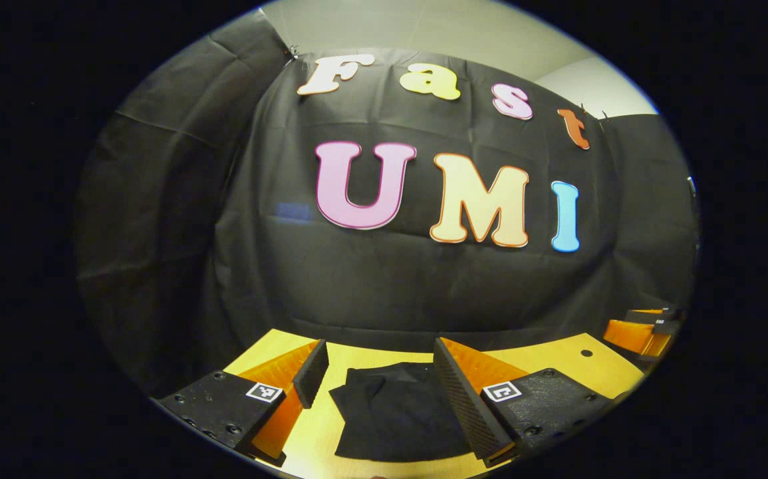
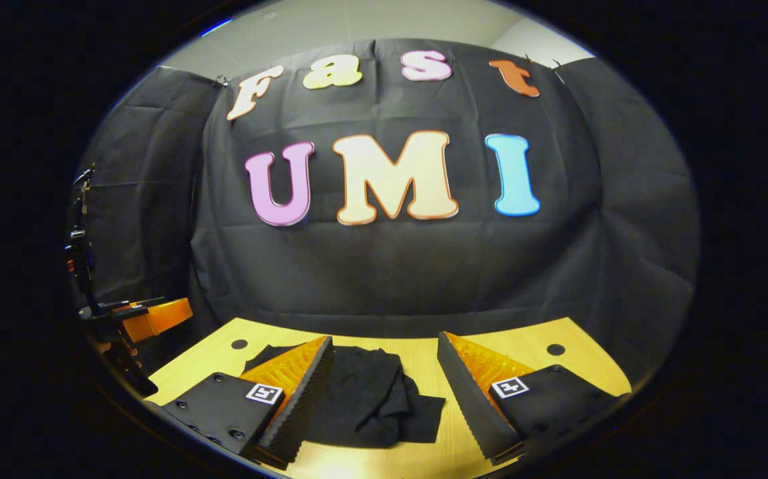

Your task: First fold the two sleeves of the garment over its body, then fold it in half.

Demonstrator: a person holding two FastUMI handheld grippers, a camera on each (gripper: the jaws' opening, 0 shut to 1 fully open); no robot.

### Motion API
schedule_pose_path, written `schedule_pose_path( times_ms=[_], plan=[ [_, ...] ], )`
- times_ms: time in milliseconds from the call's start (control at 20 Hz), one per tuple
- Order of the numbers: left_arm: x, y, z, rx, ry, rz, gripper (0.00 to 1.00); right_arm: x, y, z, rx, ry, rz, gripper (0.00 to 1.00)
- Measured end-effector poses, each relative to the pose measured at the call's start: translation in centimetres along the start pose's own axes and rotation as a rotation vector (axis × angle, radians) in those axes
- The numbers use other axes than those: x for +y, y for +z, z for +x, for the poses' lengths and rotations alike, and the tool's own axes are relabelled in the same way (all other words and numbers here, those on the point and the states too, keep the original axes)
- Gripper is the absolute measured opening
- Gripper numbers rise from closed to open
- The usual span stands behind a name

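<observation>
A black garment (image 1: 397,412) lies flat on the yellow wooden table (image 1: 556,362), bunched into a rough folded shape. My left gripper (image 1: 377,386) hangs above it, open, its two orange-and-black fingers standing to either side of the cloth without touching it. In the right gripper view the same garment (image 2: 370,399) lies between and partly behind the fingers of my right gripper (image 2: 384,389), which is also open and holds nothing. The right gripper (image 1: 649,329) shows at the far right edge of the left gripper view. The left gripper (image 2: 137,319), held by a hand, appears at the left of the right gripper view.
The table (image 2: 490,352) has small round holes near its back corners (image 2: 555,348) (image 2: 239,344). The black cloth wall rises right behind the table's far edge. Bare tabletop lies to the right of the garment.
</observation>
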State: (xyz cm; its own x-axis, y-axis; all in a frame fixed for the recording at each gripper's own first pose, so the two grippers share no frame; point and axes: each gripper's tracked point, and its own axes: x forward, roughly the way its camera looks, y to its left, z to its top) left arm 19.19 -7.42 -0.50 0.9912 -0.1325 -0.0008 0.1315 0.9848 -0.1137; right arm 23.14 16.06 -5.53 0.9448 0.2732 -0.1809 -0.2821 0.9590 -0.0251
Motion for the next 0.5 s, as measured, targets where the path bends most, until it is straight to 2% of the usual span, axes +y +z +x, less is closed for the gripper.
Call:
schedule_pose_path(
  times_ms=[50,100,200,350,400,500],
  plan=[
    [-0.2,1.0,-1.6,-0.02,0.002,-0.006,0.93,0.0,1.0,-1.8,-0.038,0.01,-0.016,0.94],
    [-0.7,2.0,-3.2,-0.043,-0.005,-0.012,0.92,0.0,1.5,-3.4,-0.06,0.013,-0.029,0.97],
    [-1.0,3.6,-6.1,-0.074,-0.007,-0.008,0.92,0.0,1.6,-6.9,-0.078,0.024,-0.051,0.94],
    [-0.8,5.2,-10.1,-0.114,0.016,0.043,0.92,0.5,1.5,-11.8,-0.111,0.055,-0.027,0.94],
    [-1.0,5.3,-11.5,-0.121,0.017,0.064,0.92,0.2,1.4,-13.2,-0.126,0.057,-0.021,0.97],
    [-1.2,4.6,-13.9,-0.106,0.019,0.11,0.92,-0.4,0.7,-15.9,-0.146,0.059,-0.019,0.94]
  ],
)
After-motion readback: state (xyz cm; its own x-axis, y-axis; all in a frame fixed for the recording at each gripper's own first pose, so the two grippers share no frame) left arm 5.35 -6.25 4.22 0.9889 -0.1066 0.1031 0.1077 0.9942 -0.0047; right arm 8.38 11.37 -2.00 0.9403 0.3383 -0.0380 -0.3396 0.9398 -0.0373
